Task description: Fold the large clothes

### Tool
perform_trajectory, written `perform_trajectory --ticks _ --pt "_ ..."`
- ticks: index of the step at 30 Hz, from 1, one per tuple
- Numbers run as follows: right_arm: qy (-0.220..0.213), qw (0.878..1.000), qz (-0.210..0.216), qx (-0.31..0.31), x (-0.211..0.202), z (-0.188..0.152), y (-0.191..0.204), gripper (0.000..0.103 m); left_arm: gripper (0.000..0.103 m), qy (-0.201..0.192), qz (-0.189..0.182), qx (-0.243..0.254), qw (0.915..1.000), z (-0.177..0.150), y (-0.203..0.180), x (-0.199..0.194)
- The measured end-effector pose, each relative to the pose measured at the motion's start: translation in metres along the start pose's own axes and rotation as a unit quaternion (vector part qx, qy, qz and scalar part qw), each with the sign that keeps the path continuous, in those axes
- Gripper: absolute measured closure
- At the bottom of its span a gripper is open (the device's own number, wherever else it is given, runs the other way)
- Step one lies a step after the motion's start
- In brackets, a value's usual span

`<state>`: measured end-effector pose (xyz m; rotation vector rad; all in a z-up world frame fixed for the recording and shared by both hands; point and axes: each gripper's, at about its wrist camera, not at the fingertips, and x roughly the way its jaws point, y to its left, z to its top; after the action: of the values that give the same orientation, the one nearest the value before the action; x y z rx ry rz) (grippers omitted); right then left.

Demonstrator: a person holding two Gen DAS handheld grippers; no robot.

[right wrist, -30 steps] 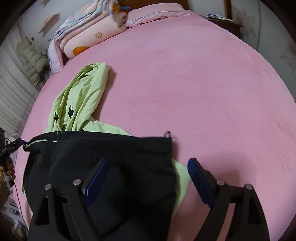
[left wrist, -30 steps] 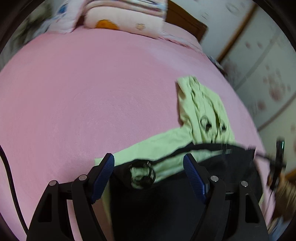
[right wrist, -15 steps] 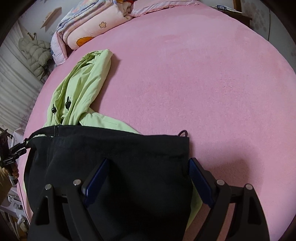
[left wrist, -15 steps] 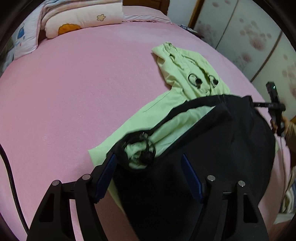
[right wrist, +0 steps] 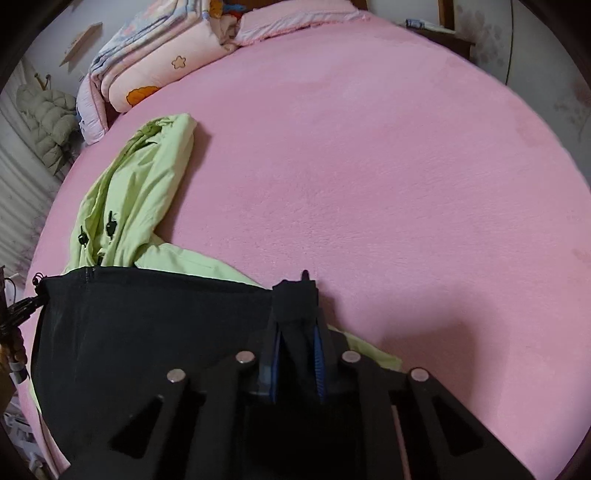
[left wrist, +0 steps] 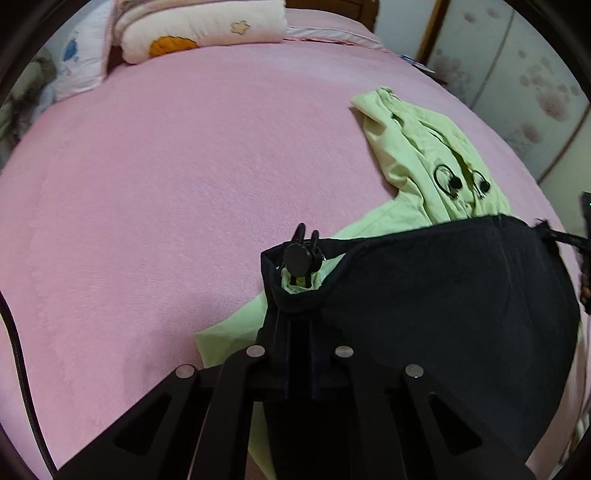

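A black garment lies spread over a light green hooded jacket on the pink bed. My left gripper is shut on the black garment's near left corner, where a round cord stopper sticks up above the jaws. In the right wrist view the black garment stretches left from my right gripper. Its jaws are closing, and the garment's right corner is bunched between the blue pads. The green jacket shows its hood beyond the black hem.
Folded pink and white bedding is stacked at the head of the bed, also seen as bedding. A puffy coat hangs at the left. Flowered panels stand to the right. A cable runs along the left edge.
Both grippers went from wide open to closed on the black garment's corners. The left gripper dropped onto the corner with the cord stopper. The right gripper stayed in place.
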<state>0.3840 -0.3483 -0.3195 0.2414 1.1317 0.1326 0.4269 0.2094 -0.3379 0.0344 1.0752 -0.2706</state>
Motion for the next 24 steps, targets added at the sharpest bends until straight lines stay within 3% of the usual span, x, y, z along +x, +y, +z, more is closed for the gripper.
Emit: perform_trajectory --ticks 6,9,13,15,16,20,22,24 --pt "-0.065 0.997 -0.029 0.003 -0.044 0.006 0.014 0.092 0.1 -0.03 0.08 -0.02 0.9962 0.023 -0.023 -0.023" --pt "-0.085 0.995 -0.045 0.011 -0.047 0.017 0.019 0.092 0.1 -0.02 0.1 -0.049 0.9936 0.034 -0.02 -0.013" --pt "-0.021 0.997 -0.065 0.029 0.009 0.025 0.011 0.087 0.099 0.04 0.128 -0.07 0.9886 0.028 -0.015 0.039" --pt "0.016 0.995 -0.089 0.036 0.036 0.022 0.006 0.067 0.097 0.041 0.138 -0.073 0.9869 0.025 -0.016 0.05" --pt "0.016 0.995 -0.085 0.05 0.037 0.022 0.001 0.067 0.096 0.038 0.138 -0.076 0.9867 0.025 -0.016 0.049" --pt "-0.004 0.994 -0.05 0.096 0.008 0.023 -0.012 0.067 0.081 0.027 0.136 -0.086 0.9865 0.028 -0.01 0.026" --pt "-0.024 0.994 -0.063 0.087 -0.016 0.021 -0.006 0.067 0.074 -0.006 0.157 -0.086 0.9839 0.03 -0.014 -0.002" --pt "-0.046 0.994 -0.088 0.055 -0.043 0.017 0.015 0.067 0.074 -0.051 0.166 -0.081 0.9814 0.026 -0.033 -0.04"
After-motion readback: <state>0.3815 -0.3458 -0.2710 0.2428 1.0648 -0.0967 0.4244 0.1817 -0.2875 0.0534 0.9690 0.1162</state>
